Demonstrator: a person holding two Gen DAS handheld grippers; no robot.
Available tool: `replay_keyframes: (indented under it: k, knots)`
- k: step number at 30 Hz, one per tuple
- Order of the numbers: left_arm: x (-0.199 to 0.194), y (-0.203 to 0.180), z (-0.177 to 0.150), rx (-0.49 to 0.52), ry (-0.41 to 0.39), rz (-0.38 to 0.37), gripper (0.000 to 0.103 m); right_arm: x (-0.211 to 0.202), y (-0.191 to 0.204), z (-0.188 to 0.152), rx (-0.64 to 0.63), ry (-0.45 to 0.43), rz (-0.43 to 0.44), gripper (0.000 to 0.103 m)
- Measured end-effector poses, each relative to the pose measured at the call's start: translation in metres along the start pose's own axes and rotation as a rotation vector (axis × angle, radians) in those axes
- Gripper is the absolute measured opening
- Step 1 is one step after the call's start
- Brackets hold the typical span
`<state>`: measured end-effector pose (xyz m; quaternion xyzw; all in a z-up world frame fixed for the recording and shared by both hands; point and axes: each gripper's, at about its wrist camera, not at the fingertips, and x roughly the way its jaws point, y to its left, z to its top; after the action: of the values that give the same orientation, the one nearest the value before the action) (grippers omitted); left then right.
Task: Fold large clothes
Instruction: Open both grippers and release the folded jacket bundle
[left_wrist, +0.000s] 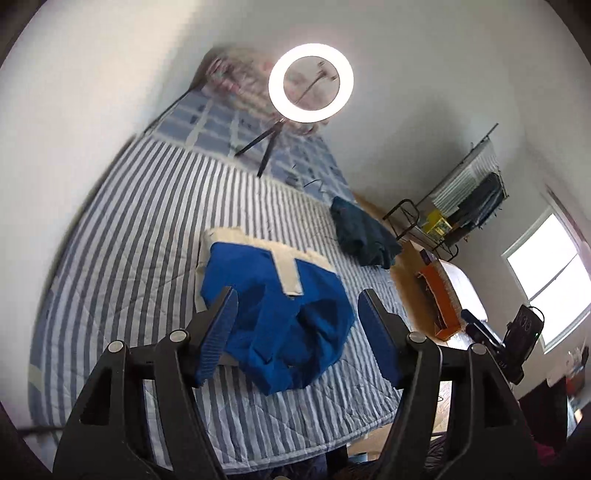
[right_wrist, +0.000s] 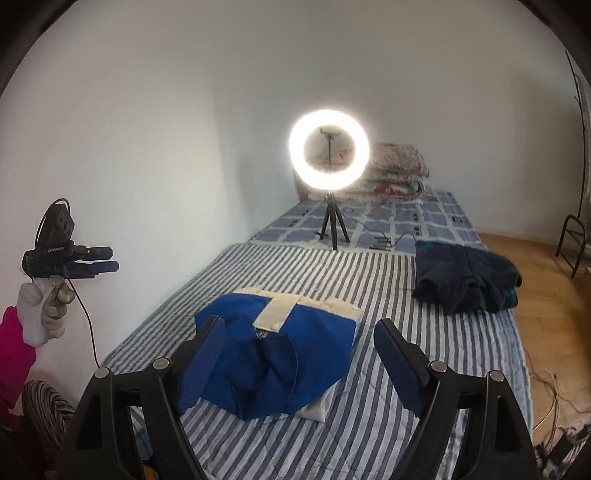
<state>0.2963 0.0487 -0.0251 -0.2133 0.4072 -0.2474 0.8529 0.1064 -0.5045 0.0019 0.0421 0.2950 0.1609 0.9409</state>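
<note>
Right wrist view: right claw (right_wrist: 299, 358) open, empty, over blue-and-cream folded cloth garment (right_wrist: 280, 354); left claw (left_wrist: 295, 332) open too. Pinch the near hem w/ both, lift evenly.

Both wrist cams sit above the bed (right_wrist: 332, 280), looking forward past their own fingers. Left view is rolled. Both share the blue garment (left_wrist: 273, 317) and ring light (right_wrist: 328, 149).

Obstacles: blue-and-cream garment (right_wrist: 280, 354) frame centre; dark clothes pile (right_wrist: 463, 278) right; ring light tripod (right_wrist: 332, 221) beyond. Passage: bare striped bedspread (right_wrist: 177, 295) left and foreground.
</note>
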Motion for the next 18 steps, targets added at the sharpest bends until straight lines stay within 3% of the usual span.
replay_keyframes:
  k: [2,5,9,18]
  knots:
    - [0.02,0.016,0.0,-0.021,0.01,0.047,0.069,0.027,-0.012,-0.009,0.027,0.042,-0.018,0.085]
    - [0.051,0.045,0.002,-0.081,0.05,0.055,0.069,0.06,-0.031,-0.02,0.055,0.097,-0.04,0.085]
    - [0.099,0.081,0.003,-0.163,0.121,0.085,0.069,0.106,-0.06,-0.038,0.159,0.2,-0.006,0.085]
    - [0.186,0.14,-0.004,-0.369,0.275,0.004,0.069,0.193,-0.096,-0.088,0.387,0.404,0.153,0.076]
